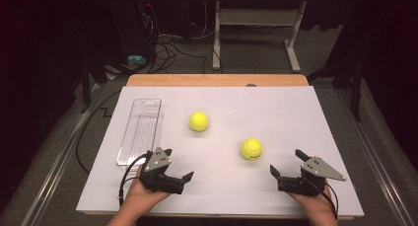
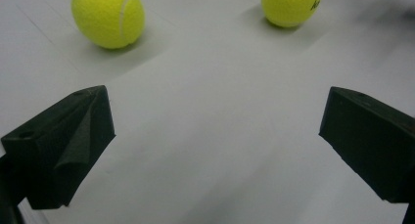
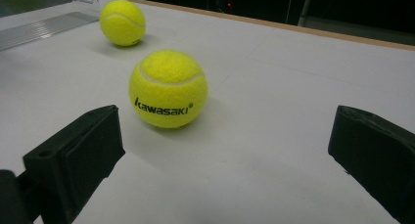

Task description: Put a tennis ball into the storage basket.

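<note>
Two yellow tennis balls lie on the white table sheet. One ball rests near the middle; the other, printed "kawasaki", lies closer to me on the right. My left gripper stands open near the front left, holding nothing. In its view both balls lie ahead: the plain one and the lettered one. My right gripper is open at the front right. The lettered ball sits just beyond its jaws, left of centre, with the plain ball farther off.
A long clear plastic tray lies on the left of the sheet, just beyond my left gripper, and its edge appears in the right gripper view. The table's wooden far edge borders a dark floor with cables and a desk frame.
</note>
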Demonstrator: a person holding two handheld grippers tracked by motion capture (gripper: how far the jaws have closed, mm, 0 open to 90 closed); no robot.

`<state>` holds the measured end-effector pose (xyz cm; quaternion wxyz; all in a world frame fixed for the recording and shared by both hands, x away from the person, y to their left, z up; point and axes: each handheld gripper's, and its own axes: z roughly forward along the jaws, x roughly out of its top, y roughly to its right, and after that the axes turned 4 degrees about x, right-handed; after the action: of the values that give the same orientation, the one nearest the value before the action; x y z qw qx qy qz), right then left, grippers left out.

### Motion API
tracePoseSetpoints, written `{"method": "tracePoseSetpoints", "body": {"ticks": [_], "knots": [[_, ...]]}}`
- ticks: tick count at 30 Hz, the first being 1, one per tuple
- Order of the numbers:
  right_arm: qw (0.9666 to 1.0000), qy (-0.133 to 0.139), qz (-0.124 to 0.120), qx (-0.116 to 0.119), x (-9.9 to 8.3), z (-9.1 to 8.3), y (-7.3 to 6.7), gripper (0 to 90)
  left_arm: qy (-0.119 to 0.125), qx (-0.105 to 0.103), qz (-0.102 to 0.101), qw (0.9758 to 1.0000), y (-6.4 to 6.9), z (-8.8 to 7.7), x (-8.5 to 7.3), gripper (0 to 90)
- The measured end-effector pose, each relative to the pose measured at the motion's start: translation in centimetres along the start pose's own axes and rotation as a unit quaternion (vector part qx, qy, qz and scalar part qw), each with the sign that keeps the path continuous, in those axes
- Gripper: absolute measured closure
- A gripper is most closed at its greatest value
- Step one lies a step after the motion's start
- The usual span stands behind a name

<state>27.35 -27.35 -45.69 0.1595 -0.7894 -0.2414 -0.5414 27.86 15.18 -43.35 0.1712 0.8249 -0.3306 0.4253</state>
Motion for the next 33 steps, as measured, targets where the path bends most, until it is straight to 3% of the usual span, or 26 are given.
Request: {"method": "tracePoseSetpoints", "body": {"ticks": [15, 18, 22, 26, 33], "knots": [[0.9999, -0.009, -0.006, 0.002, -0.2, 0.2, -0.2, 0.0, -0.068, -0.005, 0.015, 0.9976, 1.1, 2.0, -0.2, 0.5], [0.9999, -0.009, -0.005, 0.004, -0.2, 0.3, -0.3, 0.0, -0.094, -0.001, 0.022, 0.9953, 1.4, 2.6, -0.1, 0.5], [0.9999, -0.010, -0.003, 0.005, -0.2, 0.2, -0.4, 0.0, -0.129, -0.002, 0.013, 0.9916, 1.4, 3.1, 0.5, 0.5], [0.9999, -0.010, -0.003, 0.006, -0.2, 0.1, -0.3, 0.0, -0.173, -0.009, 0.015, 0.9848, 1.4, 3.6, 1.3, 0.6], [1.0000, -0.008, -0.001, 0.005, -0.2, 0.0, 0.0, 0.0, -0.249, -0.010, 0.029, 0.9681, 1.1, 4.3, 2.8, 0.5]]}}
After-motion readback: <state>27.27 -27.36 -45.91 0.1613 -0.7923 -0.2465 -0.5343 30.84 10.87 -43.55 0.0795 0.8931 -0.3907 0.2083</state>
